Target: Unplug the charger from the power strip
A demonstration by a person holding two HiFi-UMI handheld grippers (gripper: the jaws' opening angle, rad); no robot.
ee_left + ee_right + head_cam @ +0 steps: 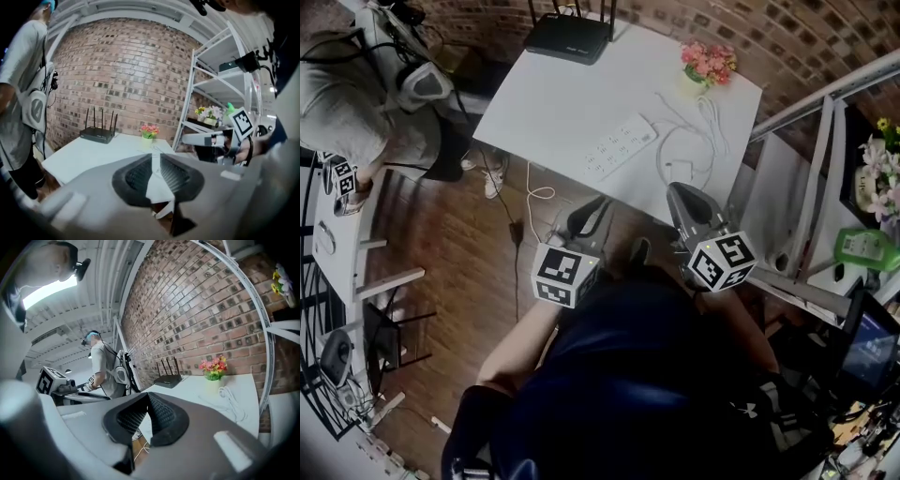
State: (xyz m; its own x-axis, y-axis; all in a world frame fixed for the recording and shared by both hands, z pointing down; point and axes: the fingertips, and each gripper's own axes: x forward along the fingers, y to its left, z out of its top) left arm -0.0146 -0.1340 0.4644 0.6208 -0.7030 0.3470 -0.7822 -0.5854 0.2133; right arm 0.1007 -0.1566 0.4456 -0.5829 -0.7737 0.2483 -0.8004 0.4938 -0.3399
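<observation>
We see a white table (553, 103) set against a brick wall (136, 70). Our two grippers hang off its near edge, clear of everything on it. The left gripper (156, 157) has its jaws a narrow slit apart with nothing between them. The right gripper (147, 397) has its jaws clenched together, empty. A black router (569, 37) sits at the far edge. The white strip (622, 145) lies mid-table at a slant. Pink flowers (708, 63) stand in the far right corner. The charger (680, 170) lies flat on the table to the right of the strip, apart from it, its white cable (710, 117) looped nearby.
</observation>
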